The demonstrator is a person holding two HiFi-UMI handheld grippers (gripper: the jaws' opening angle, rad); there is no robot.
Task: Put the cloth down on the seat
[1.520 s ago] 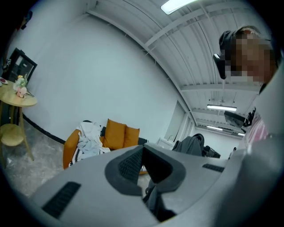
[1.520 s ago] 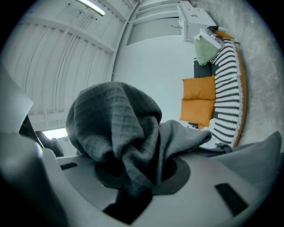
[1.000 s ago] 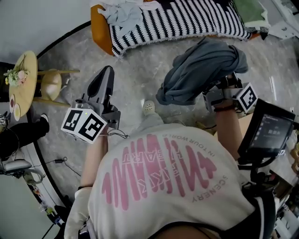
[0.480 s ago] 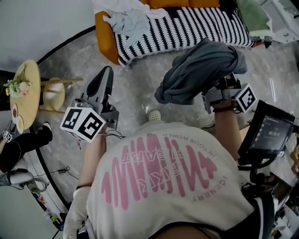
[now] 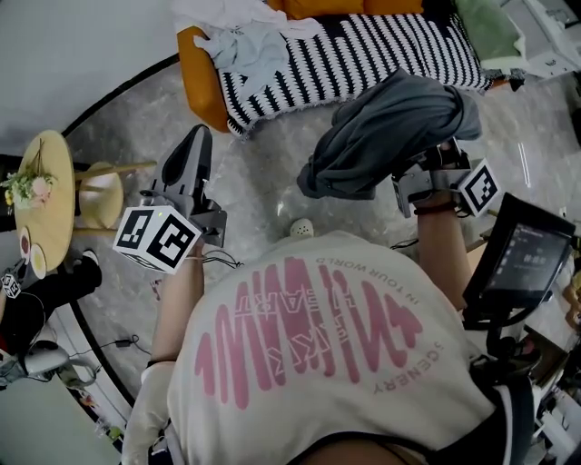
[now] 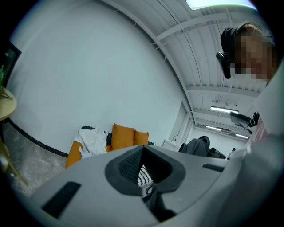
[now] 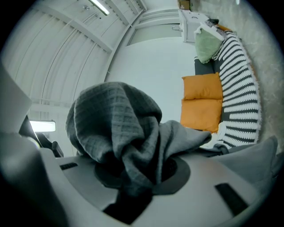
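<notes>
A crumpled grey cloth (image 5: 386,132) hangs in a bundle from my right gripper (image 5: 413,177), whose jaws are shut on it above the marble floor. In the right gripper view the cloth (image 7: 120,128) bulges out of the right gripper (image 7: 142,173) and hides the pads. The seat is an orange sofa with a black-and-white striped throw (image 5: 363,50) at the top, a short way beyond the cloth. My left gripper (image 5: 201,134) points toward the sofa's left end, jaws together and empty. The left gripper (image 6: 143,173) shows the sofa (image 6: 120,137) ahead.
A pale garment (image 5: 241,41) lies on the sofa's left end and a green cushion (image 5: 486,23) on its right. A round wooden side table with flowers (image 5: 45,195) and a stool (image 5: 100,195) stand at left. A screen (image 5: 522,259) hangs at right. A small white object (image 5: 301,227) lies on the floor.
The sofa and side table have slid lower in the head view, so I am a little nearer the sofa. Both grippers keep their pose, and the cloth stays held.
</notes>
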